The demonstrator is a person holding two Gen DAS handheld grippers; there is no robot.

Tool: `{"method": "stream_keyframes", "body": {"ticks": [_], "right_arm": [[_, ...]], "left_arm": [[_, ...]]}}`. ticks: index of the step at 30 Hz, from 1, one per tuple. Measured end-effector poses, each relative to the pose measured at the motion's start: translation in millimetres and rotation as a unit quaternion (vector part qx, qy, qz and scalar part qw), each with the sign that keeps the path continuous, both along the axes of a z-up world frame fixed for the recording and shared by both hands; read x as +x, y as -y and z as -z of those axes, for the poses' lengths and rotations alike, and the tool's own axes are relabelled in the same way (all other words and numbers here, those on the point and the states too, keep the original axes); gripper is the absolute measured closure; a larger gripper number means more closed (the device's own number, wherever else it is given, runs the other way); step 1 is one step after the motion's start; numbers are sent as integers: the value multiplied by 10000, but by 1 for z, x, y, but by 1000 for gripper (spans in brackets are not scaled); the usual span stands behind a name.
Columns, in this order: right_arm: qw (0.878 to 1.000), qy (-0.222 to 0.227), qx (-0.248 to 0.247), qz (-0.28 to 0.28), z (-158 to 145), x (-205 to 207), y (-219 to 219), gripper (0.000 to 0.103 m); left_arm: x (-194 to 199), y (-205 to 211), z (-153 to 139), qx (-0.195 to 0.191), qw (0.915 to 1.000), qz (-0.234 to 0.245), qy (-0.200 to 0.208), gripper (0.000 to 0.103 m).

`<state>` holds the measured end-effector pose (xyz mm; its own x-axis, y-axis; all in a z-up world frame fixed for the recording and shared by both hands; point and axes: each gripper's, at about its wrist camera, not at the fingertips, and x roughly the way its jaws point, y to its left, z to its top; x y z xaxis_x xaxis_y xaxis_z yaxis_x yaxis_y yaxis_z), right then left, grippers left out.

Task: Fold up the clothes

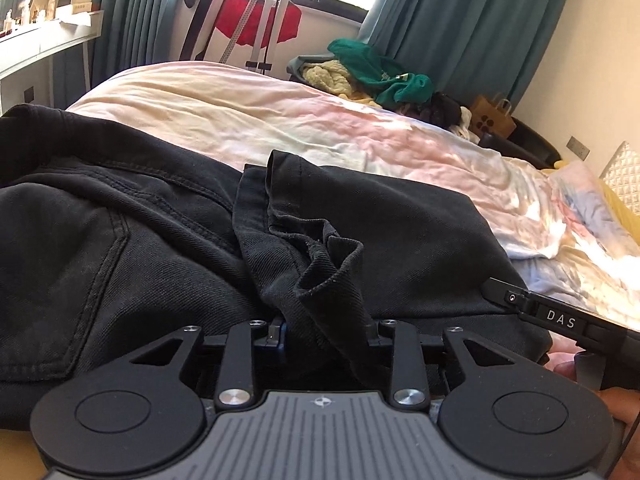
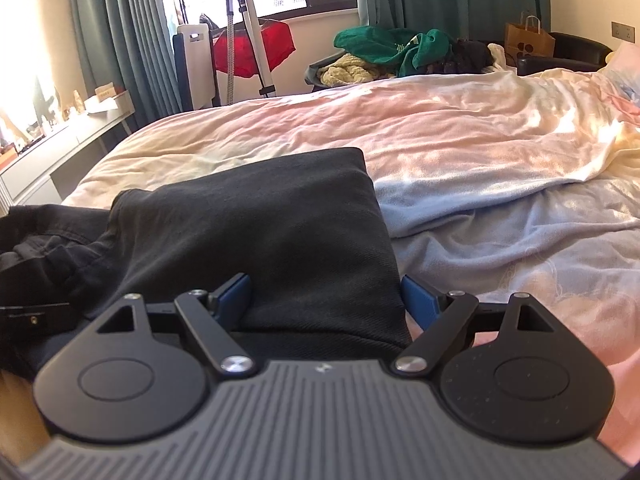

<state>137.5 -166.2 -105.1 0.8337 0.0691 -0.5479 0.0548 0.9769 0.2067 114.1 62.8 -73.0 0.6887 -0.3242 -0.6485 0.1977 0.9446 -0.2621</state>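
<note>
Black jeans point(image 1: 120, 232) lie folded on the bed, back pocket at the left. A bunched leg hem point(image 1: 320, 264) stands up between my left gripper's point(image 1: 324, 330) jaws, which stand apart around it without pinching it. In the right wrist view the folded leg point(image 2: 260, 220) lies flat. My right gripper point(image 2: 326, 294) is open, its blue pads point(image 2: 418, 294) either side of the fold's near edge. The right gripper also shows in the left wrist view point(image 1: 552, 316) at the right. The left gripper's tip point(image 2: 32, 316) shows at the left edge.
The bed has a rumpled pink, cream and blue duvet point(image 2: 460, 128). A pile of green and yellow clothes point(image 2: 392, 54) lies beyond the bed. A red garment on a stand point(image 2: 256, 48), curtains and a window are behind. A desk point(image 2: 60, 140) runs along the left.
</note>
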Motion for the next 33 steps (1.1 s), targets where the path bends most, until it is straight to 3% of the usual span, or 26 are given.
{"method": "stream_keyframes", "body": {"ticks": [5, 13, 15, 23, 26, 28, 31, 33], "right_arm": [[9972, 597, 449, -58, -22, -14, 5, 20], [9988, 154, -115, -448, -1, -1, -19, 19], [9983, 146, -286, -495, 0, 1, -23, 19], [9985, 138, -2, -528, -2, -2, -15, 19], [9986, 114, 95, -501, -4, -2, -11, 20], [9987, 98, 182, -470, -4, -2, -8, 21], [9988, 80, 233, -424, -4, -3, -6, 21], [9989, 69, 226, -400, -5, -4, -6, 21]], "left_arm": [[-3, 4, 4, 126, 9999, -14, 95, 63], [-13, 0, -3, 160, 9991, -126, 362, 49], [-19, -9, -8, 110, 9991, -200, 369, 41], [-45, -47, -33, 134, 9964, -773, 322, 4], [-52, -63, -46, 383, 9925, -1118, 316, 0], [-55, -79, -53, 363, 9918, -1211, 211, 0], [-56, -113, -56, 38, 9887, -1487, -187, 0], [-53, -139, -51, -247, 9817, -1796, -590, 0]]}}
